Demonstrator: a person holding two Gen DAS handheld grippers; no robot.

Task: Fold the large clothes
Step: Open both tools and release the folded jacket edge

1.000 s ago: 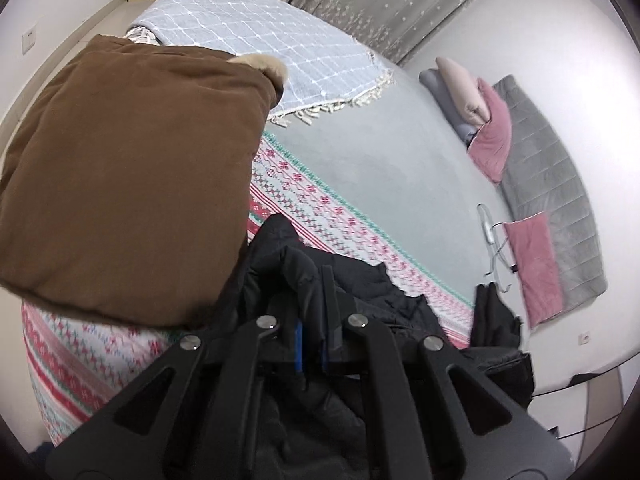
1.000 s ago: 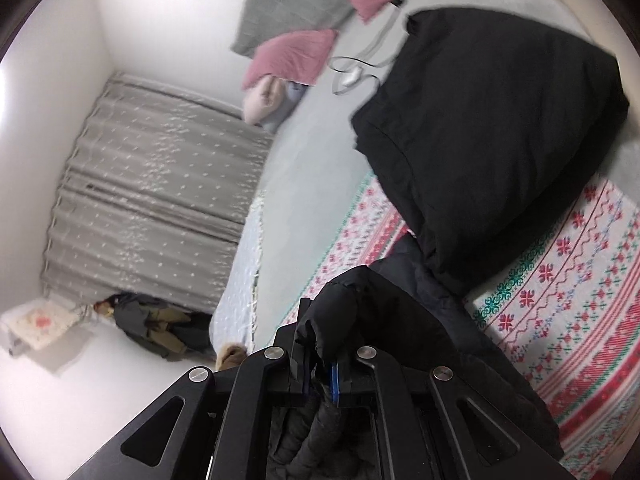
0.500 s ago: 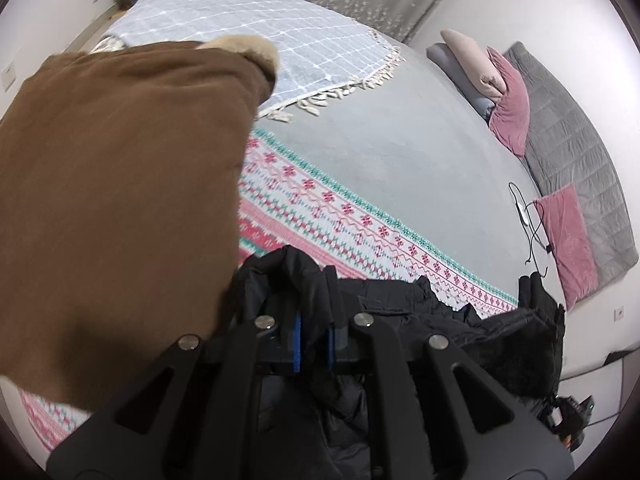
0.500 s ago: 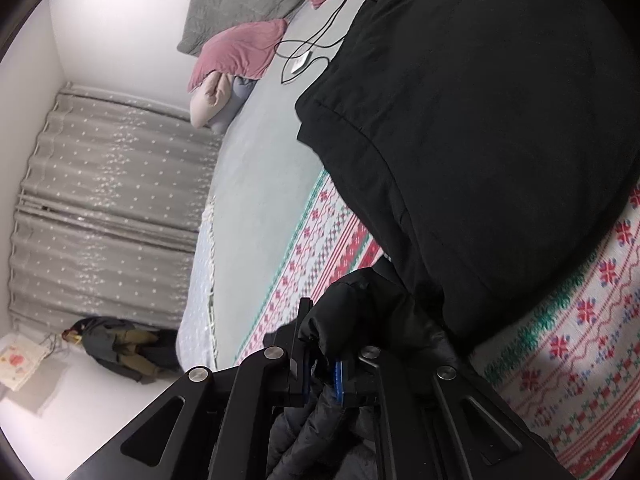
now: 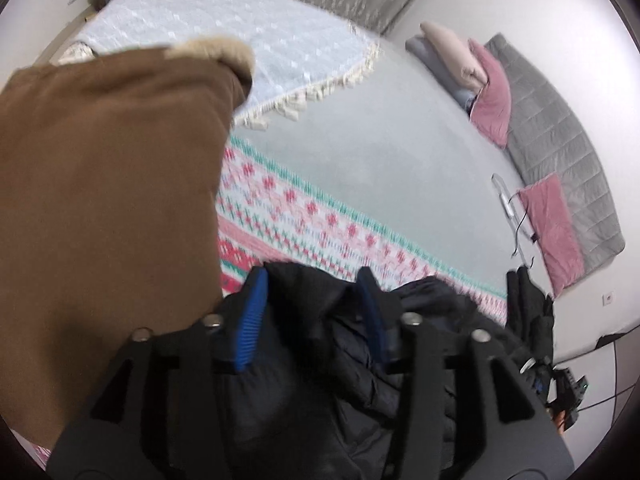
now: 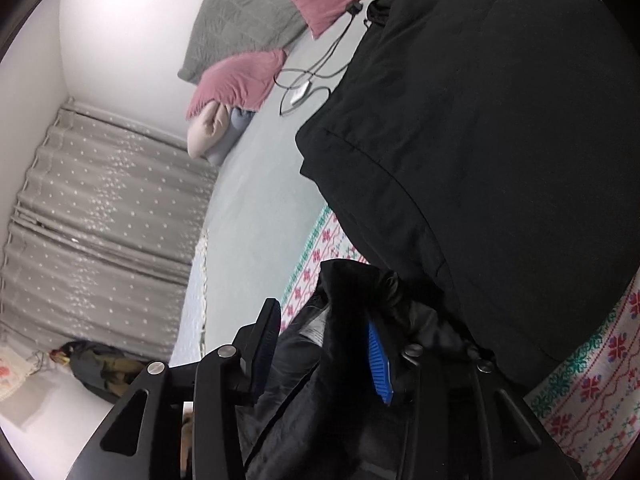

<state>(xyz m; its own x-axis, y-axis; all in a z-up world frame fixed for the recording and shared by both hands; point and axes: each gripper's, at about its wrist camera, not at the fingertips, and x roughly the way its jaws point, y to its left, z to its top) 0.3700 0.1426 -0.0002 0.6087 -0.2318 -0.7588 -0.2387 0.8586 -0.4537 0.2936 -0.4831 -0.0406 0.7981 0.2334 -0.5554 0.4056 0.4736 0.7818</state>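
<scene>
A crumpled black puffer jacket point(image 5: 360, 360) lies on the patterned blanket, under both grippers. My left gripper point(image 5: 312, 292) hangs just above it. Its jaws are opening and the blue pads point(image 5: 252, 320) stand clear of the slack cloth between them. My right gripper point(image 6: 324, 332) is over another part of the same jacket point(image 6: 304, 400). Its jaws are opening too, with a fold of black cloth loose between them. A folded brown garment point(image 5: 100, 200) lies to the left, and a folded black garment point(image 6: 480, 140) to the right.
The red, white and green patterned blanket point(image 5: 304, 216) covers the near part of a grey bed point(image 5: 380, 152). A pale blue fringed throw point(image 5: 240, 24), pink and grey pillows point(image 5: 492, 88) and a charger cable point(image 5: 508, 208) lie farther off. Clothes are heaped on the floor point(image 6: 96, 368) by the curtain.
Both grippers were shut on the black jacket and now stand apart, with the cloth let go. Both hands came down closer to the bed.
</scene>
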